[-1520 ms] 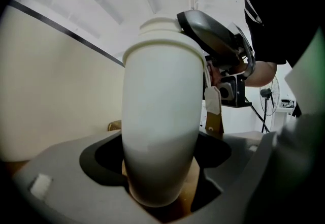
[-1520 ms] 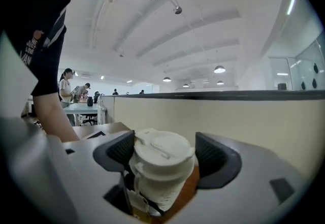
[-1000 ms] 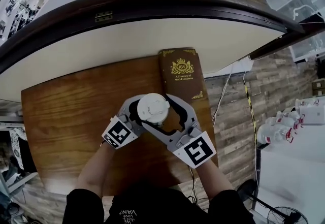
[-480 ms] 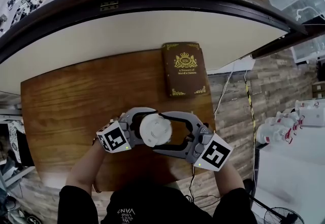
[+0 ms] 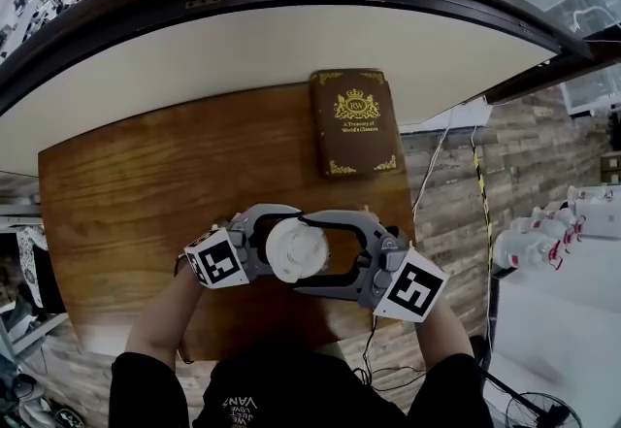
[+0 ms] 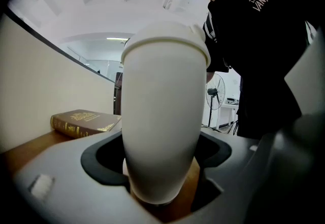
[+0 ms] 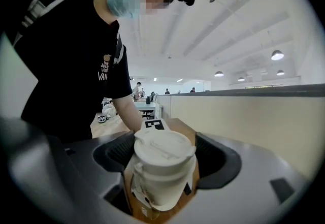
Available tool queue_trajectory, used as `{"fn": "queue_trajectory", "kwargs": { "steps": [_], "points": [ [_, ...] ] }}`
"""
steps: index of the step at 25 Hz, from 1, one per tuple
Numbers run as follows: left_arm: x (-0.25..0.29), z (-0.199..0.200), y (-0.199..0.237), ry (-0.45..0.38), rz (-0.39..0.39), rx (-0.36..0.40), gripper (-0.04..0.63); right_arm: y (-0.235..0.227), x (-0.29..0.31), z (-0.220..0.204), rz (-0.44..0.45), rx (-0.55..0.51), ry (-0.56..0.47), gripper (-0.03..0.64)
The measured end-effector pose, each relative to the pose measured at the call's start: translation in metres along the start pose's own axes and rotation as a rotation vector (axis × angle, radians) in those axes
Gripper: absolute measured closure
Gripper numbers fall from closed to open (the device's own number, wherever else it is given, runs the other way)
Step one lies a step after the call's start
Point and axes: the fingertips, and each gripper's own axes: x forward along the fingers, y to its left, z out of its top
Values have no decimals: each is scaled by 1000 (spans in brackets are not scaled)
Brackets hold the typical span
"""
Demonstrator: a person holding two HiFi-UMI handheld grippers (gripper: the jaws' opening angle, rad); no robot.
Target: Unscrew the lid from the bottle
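Note:
A white bottle (image 5: 296,249) with a white lid is held over the near part of the wooden table (image 5: 126,183). My left gripper (image 5: 279,248) comes in from the left and is shut on the bottle's body (image 6: 162,126). From the right, my right gripper (image 5: 303,251) closes around the bottle's top. In the right gripper view the lid (image 7: 163,149) sits between the two dark pads, with the right gripper (image 7: 162,187) shut on it. In the left gripper view the left gripper (image 6: 162,187) clamps the lower body, and the lid (image 6: 167,40) shows at the top.
A brown book (image 5: 356,133) with gold print lies at the table's far right corner. Behind the table runs a curved cream partition (image 5: 291,48) with a dark rim. The table's right edge drops to a plank floor with a cable (image 5: 427,183).
Over the last second both grippers and the bottle moved away from the book toward the person. In the last half second they barely shifted.

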Motion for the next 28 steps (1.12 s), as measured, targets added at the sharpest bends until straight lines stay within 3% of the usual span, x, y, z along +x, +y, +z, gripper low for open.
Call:
{"fn": "queue_trajectory", "kwargs": {
  "steps": [4, 9, 13, 15, 18, 21, 26, 28],
  "points": [
    [1, 3, 2, -21, 55, -16, 209, -2, -10, 8, -151, 45, -54, 275],
    [2, 13, 9, -69, 154, -42, 210, -18, -34, 27, -499, 88, -155, 272],
    [5, 13, 14, -72, 279, -58, 210, -14, -43, 20, -767, 220, -199, 270],
    [5, 14, 14, -66, 358, -67, 210, -9, -41, 14, -858, 271, -198, 272],
    [6, 11, 16, -38, 466, -70, 210, -4, -38, 11, -937, 288, -182, 272],
    [8, 10, 18, -20, 531, -73, 210, -2, -32, 13, -959, 278, -173, 272],
    [8, 9, 18, -19, 552, -71, 210, -4, -19, 0, -956, 209, -30, 272],
    [8, 9, 17, -21, 537, -68, 210, -6, -18, -3, -935, 215, -20, 272]
  ]
}}
